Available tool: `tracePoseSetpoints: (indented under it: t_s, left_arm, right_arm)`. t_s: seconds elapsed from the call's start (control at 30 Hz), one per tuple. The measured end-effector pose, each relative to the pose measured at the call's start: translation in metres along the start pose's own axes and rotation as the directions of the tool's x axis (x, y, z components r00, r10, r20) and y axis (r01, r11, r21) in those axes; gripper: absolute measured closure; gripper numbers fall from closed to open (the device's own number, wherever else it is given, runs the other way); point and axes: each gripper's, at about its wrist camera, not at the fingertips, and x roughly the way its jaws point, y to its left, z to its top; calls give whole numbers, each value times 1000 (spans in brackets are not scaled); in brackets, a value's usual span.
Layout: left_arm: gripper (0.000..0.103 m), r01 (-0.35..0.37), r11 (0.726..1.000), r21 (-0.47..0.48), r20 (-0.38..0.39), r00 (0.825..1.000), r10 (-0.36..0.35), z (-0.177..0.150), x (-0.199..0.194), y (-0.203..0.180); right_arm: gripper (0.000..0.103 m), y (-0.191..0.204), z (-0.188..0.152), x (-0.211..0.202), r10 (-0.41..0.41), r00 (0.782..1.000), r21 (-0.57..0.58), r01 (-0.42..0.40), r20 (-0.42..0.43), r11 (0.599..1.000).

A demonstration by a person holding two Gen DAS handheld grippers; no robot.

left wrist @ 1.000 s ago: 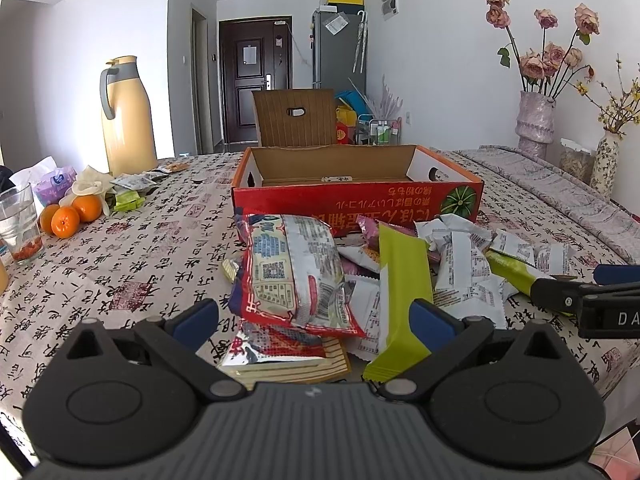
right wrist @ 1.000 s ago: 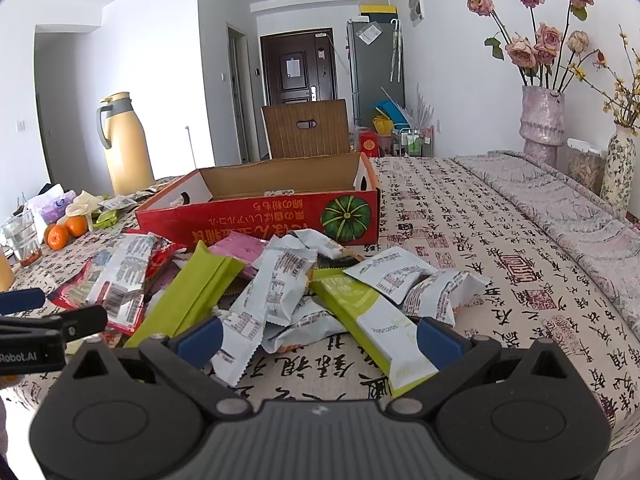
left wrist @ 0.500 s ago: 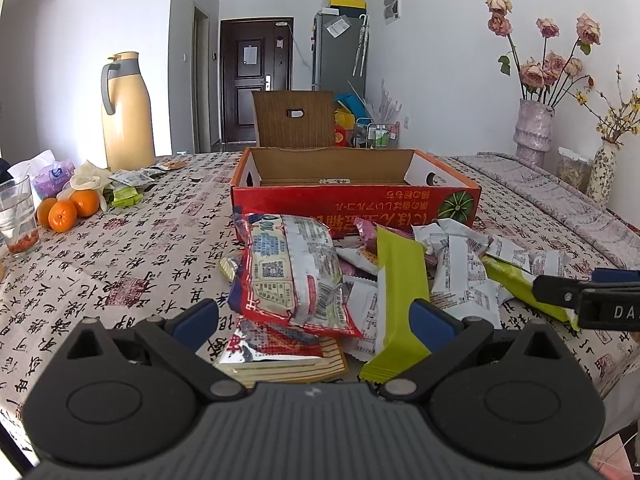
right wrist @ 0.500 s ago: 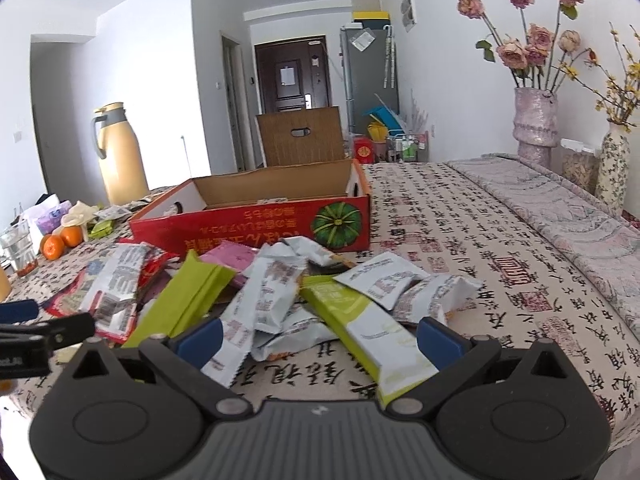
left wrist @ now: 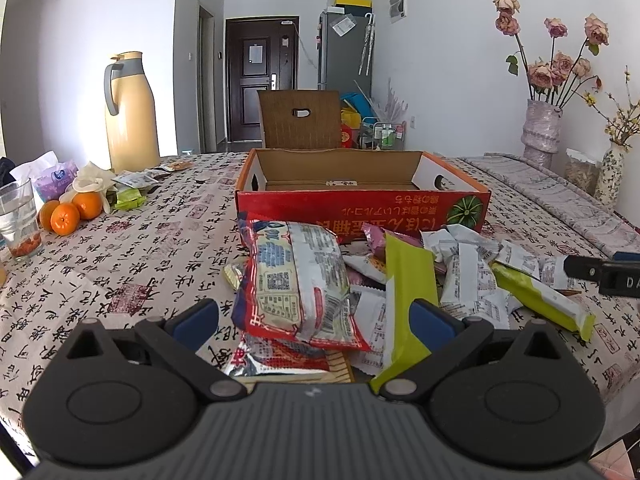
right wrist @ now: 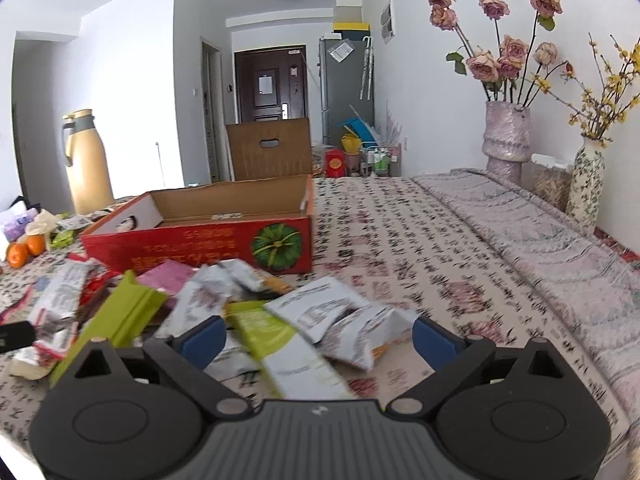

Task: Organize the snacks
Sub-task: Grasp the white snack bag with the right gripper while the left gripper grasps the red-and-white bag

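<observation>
Nearest the left tool (left wrist: 314,316), whose blue-tipped fingers stand spread with nothing between them, a large red-and-white snack bag (left wrist: 298,280) lies just ahead, resting on other flat packets, with a long lime-green wrapper (left wrist: 406,292) leaning beside its right finger. The right tool (right wrist: 318,338) is likewise spread and empty; just ahead of it lie a green-and-white packet (right wrist: 288,348) and several crinkled white sachets (right wrist: 320,312), blurred in this view. Between the two tools the snack pile (left wrist: 400,280) spreads loosely over the patterned worktop (left wrist: 132,264), packets overlapping at all angles, a pink one (right wrist: 168,276) at its far edge. Beyond the pile, touching or nearly touching its far side, stands the open red cardboard box (left wrist: 360,204); as much of its brown inside as shows holds no snacks. By this the sorting looks barely begun: every packet seen is still outside the box and neither tool grips anything. Farther to the left tool's left sit oranges (left wrist: 70,212), a glass (left wrist: 18,220) and a tall yellow thermos (left wrist: 130,114); far to the right stand vases of dried roses (right wrist: 506,136).
</observation>
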Motion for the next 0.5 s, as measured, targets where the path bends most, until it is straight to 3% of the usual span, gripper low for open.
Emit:
tracePoseSetpoints:
  t_s: [0.17, 0.27, 0.37, 0.5]
  left_arm:
    - [0, -17, 1000, -7, -2, 1000, 17, 5, 7, -1]
    - [0, -27, 1000, -11, -3, 1000, 27, 10, 11, -1]
    - [0, -31, 999, -11, -3, 1000, 31, 12, 14, -1]
    - [0, -33, 999, -7, -10, 999, 32, 13, 18, -2]
  right_arm:
    - [10, -12, 13, 24, -54, 998, -25, 54, -21, 998]
    - [19, -17, 16, 40, -70, 996, -33, 69, -50, 997]
    - [27, -22, 15, 58, -82, 993, -17, 81, -90, 997]
    - [29, -28, 7, 72, -82, 988, 22, 85, -132, 996]
